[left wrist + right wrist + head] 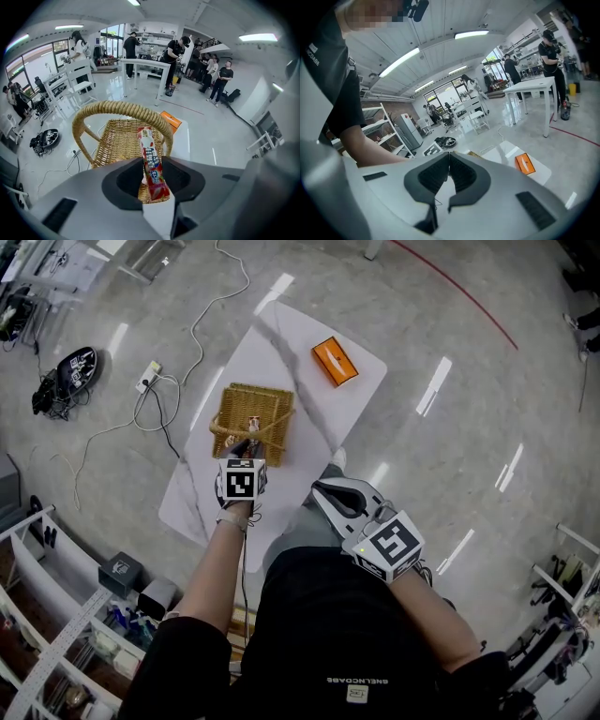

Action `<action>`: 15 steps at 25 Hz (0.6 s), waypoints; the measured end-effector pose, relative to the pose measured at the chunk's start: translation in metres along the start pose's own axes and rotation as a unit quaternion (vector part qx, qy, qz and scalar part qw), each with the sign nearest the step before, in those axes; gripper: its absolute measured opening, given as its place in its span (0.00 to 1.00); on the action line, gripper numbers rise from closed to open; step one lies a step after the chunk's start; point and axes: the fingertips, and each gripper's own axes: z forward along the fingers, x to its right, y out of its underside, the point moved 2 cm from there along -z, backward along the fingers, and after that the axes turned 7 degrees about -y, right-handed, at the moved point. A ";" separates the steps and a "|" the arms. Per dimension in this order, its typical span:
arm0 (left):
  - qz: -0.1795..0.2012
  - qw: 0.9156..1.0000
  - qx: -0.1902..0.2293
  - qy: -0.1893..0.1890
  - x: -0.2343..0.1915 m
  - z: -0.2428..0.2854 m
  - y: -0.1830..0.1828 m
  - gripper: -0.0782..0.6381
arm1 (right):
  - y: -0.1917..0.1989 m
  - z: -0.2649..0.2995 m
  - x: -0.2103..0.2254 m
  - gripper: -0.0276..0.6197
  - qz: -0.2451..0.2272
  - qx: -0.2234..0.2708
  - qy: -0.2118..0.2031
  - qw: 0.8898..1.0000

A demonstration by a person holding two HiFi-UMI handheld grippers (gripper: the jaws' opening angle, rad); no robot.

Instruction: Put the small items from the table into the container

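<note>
While the head view looks steeply down, the left gripper (247, 444) hangs at the near rim of the wicker basket (232, 397), which stands on the white bench (281, 343). An orange box (335, 361) lies well apart toward the far end, and the right gripper (323, 489) is held off the bench edge, near the person's body. What the left one carries is too small to tell here.

From the left gripper view, its jaws pinch the lower end of a long red snack packet (151, 159). The packet stands up between them, in front of the basket's arched handle.

From the right gripper view, that gripper's jaws are pressed together with nothing between them, and the orange box shows on the bench beyond.

The step in hand looks like the drop into the basket. The next move calls for carrying the packet past the handle, over the open bed, then spreading the jaws. The orange box seems left to fetch.
</note>
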 end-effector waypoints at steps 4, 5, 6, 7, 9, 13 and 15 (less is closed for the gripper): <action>0.003 1.000 0.006 -0.001 0.002 0.001 -0.001 0.28 | 0.002 0.000 0.001 0.06 0.002 -0.002 -0.003 1.000; 0.005 1.000 0.008 -0.002 0.003 0.001 -0.001 0.28 | 0.003 -0.001 0.001 0.06 0.003 -0.003 -0.003 1.000; 0.007 1.000 0.009 -0.001 0.004 0.001 -0.001 0.28 | 0.003 -0.001 0.002 0.06 0.003 -0.004 -0.003 1.000; 0.008 1.000 0.009 -0.001 0.004 0.000 -0.001 0.28 | 0.003 -0.001 0.002 0.06 0.003 -0.004 -0.003 1.000; 0.008 1.000 0.010 -0.001 0.003 -0.001 0.000 0.28 | 0.003 -0.001 0.001 0.06 0.003 -0.004 -0.003 1.000; 0.002 1.000 0.013 -0.007 0.001 -0.005 0.002 0.28 | 0.002 0.001 0.000 0.06 0.000 -0.002 -0.004 1.000; -0.002 1.000 0.013 -0.011 0.000 -0.008 0.002 0.28 | 0.002 0.002 -0.001 0.06 -0.003 -0.002 -0.008 1.000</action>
